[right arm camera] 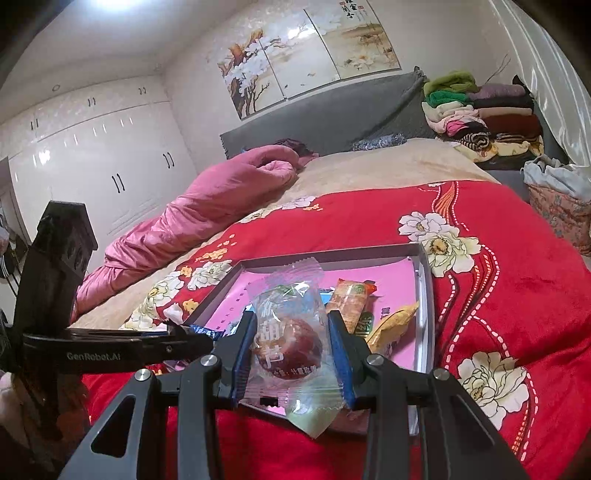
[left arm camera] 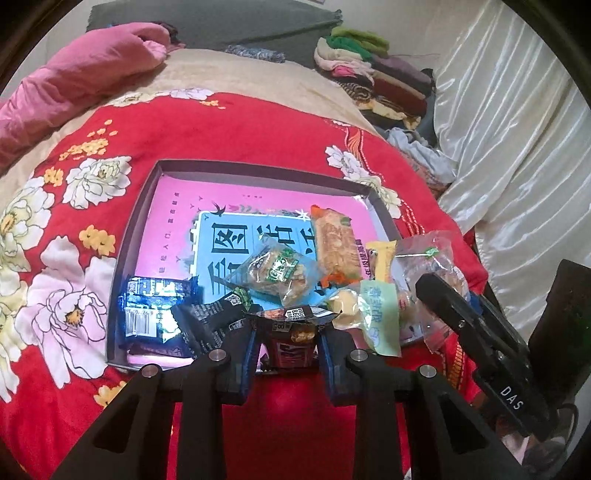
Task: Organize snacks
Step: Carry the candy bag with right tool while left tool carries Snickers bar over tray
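I read the red floral blanket [left arm camera: 221, 129] as plush, matt cloth. On it, the shallow box [left arm camera: 122, 258] looks like matt cardboard with a glossy pink printed liner. Snack wrappers [left arm camera: 273, 273] in the box: shiny crinkled plastic film. Curtain [left arm camera: 517, 147] beyond the box: satin sheen.

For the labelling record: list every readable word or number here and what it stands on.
"DAS": on the right claw's body.
"GenRobot.AI": on the left claw's body.
Large Chinese characters: on the blue panel of the box's pink floor.
Snack wrapper print, barcode digits and wall painting calligraphy: too small or blurred.
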{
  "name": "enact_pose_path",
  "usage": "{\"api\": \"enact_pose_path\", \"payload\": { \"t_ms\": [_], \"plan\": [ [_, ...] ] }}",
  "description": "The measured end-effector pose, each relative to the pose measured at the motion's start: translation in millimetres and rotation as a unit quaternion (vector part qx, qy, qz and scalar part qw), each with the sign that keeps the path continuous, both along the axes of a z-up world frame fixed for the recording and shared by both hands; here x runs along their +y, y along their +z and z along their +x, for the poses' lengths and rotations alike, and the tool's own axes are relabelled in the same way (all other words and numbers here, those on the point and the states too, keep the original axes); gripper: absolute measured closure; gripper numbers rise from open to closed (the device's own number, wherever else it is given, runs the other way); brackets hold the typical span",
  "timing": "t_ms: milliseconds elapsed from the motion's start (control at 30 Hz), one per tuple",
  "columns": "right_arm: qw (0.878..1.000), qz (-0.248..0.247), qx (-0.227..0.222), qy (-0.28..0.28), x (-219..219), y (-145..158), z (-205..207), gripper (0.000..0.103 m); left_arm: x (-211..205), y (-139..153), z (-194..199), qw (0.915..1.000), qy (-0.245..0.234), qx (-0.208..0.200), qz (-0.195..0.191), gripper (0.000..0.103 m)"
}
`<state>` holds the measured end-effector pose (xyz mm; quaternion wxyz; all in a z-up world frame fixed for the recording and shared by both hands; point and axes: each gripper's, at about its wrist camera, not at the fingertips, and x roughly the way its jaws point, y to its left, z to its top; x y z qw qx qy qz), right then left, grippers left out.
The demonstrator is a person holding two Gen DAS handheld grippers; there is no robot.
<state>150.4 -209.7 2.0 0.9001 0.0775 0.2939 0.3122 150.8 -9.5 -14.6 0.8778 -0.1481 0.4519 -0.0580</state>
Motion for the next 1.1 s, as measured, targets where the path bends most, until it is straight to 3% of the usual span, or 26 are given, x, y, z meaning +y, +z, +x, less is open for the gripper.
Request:
{"api": "enact_pose_path", "payload": {
  "t_ms": [1100],
  "plan": [
    [1.0, -0.011, 0.017, -0.008, 6, -15, 21, 0.064, 3, -32, 30, 0.9997, 0.006, 0.024, 0.004, 0.074]
  ]
}}
